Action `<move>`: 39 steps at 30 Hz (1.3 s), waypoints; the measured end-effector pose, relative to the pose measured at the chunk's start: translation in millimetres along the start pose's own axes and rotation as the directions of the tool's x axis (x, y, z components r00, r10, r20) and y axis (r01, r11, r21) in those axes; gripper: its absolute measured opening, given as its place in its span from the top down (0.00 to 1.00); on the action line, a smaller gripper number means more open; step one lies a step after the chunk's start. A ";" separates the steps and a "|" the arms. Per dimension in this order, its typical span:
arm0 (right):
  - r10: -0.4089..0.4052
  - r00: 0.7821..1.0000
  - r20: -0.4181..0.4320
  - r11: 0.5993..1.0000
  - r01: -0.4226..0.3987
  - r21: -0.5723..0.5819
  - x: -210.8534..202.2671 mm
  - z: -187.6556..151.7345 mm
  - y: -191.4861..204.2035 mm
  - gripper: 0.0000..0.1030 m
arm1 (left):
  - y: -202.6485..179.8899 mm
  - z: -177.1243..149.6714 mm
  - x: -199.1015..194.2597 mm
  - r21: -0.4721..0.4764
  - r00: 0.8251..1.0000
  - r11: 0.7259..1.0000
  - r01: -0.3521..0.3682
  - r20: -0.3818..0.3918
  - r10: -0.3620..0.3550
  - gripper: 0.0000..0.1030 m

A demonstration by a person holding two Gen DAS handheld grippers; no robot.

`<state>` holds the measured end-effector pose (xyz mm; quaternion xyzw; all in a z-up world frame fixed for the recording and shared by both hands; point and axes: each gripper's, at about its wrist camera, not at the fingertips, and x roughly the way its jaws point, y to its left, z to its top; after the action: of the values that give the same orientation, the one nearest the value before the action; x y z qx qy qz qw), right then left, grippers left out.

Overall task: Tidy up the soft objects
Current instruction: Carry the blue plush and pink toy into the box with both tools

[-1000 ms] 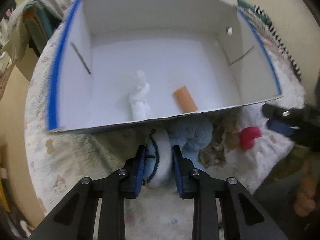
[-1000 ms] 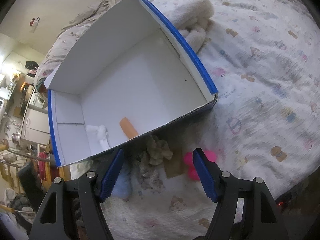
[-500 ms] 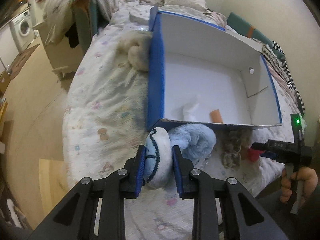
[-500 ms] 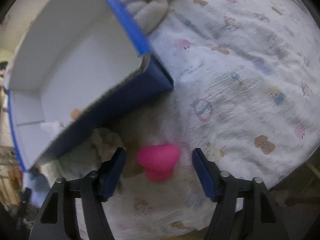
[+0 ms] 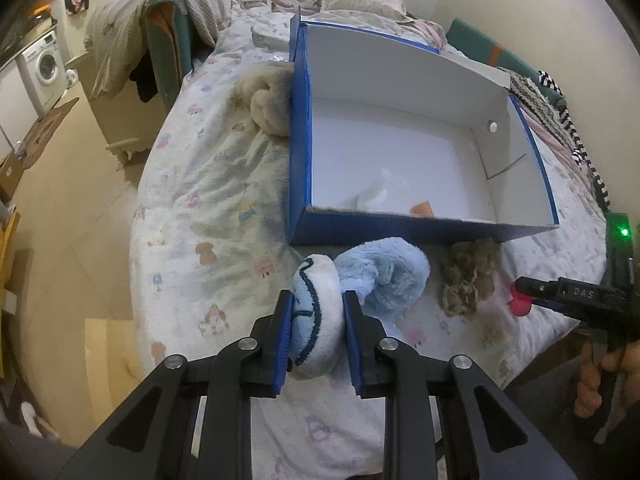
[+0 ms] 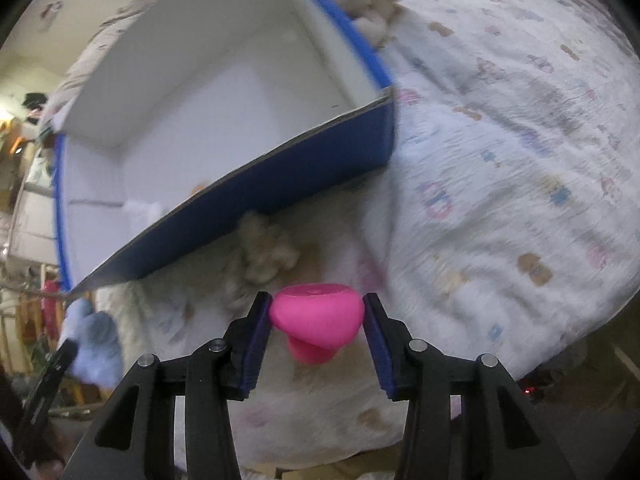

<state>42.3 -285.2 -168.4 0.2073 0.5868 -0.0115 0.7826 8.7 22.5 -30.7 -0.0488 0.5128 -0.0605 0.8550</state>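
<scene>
My left gripper (image 5: 315,326) is shut on the white foot of a light blue plush toy (image 5: 380,276), on the bed just in front of a blue box (image 5: 300,120) with a white inside. The box holds a white cloth piece (image 5: 376,194) and a small orange roll (image 5: 422,210). My right gripper (image 6: 318,318) has its pads against both sides of a pink soft toy (image 6: 316,320). A brown fuzzy toy (image 5: 468,276) lies between the two, by the box's near wall; it also shows in the right wrist view (image 6: 264,252).
A cream plush (image 5: 270,100) leans against the box's left wall. The bed sheet (image 5: 208,184) is white with small prints. Beyond the bed's left edge stand a cabinet with clothes (image 5: 160,52) and a washing machine (image 5: 44,68). Striped fabric (image 5: 568,112) lies at the far right.
My right gripper came down onto the pink toy and closed from wide open to touching it. My left gripper drew back from the box with the blue plush still held.
</scene>
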 end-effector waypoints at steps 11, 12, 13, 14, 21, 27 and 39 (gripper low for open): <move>0.180 0.982 0.051 0.980 -0.175 -0.100 -40.2 -41.0 48.4 0.53 | -26.3 14.1 -42.9 0.016 0.996 1.000 -0.010 0.092 0.009 0.79; 0.194 0.979 0.057 0.976 -0.187 -0.108 -43.1 -40.9 52.4 0.53 | -27.4 18.2 -45.7 0.014 0.995 1.000 -0.005 0.099 0.004 0.79; 0.208 0.976 0.065 0.973 -0.199 -0.118 -47.4 -39.2 57.3 0.53 | -29.2 24.6 -48.9 0.012 0.994 1.000 0.000 0.107 -0.002 0.79; 0.218 0.973 0.072 0.970 -0.208 -0.127 -51.4 -35.6 60.0 0.53 | -31.2 32.8 -51.9 0.013 0.993 1.000 0.002 0.117 -0.003 0.79; 0.261 0.958 0.120 0.954 -0.238 -0.181 -85.4 1.0 71.0 0.53 | -43.6 78.7 -49.6 0.031 0.990 1.000 0.001 0.140 -0.005 0.79; 0.291 0.947 0.138 0.944 -0.260 -0.201 -93.4 30.4 89.2 0.53 | -58.7 105.8 -28.4 0.071 0.991 0.997 -0.009 0.131 -0.001 0.79; 0.245 0.960 0.138 0.957 -0.216 -0.196 -49.5 80.3 91.6 0.53 | -62.9 132.9 41.1 0.073 0.996 0.997 -0.040 0.081 0.034 0.79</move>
<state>124.2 -239.8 -76.1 0.2014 0.4922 0.1162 0.8388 141.8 -43.1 5.0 -0.0098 0.4766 -0.0617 0.8769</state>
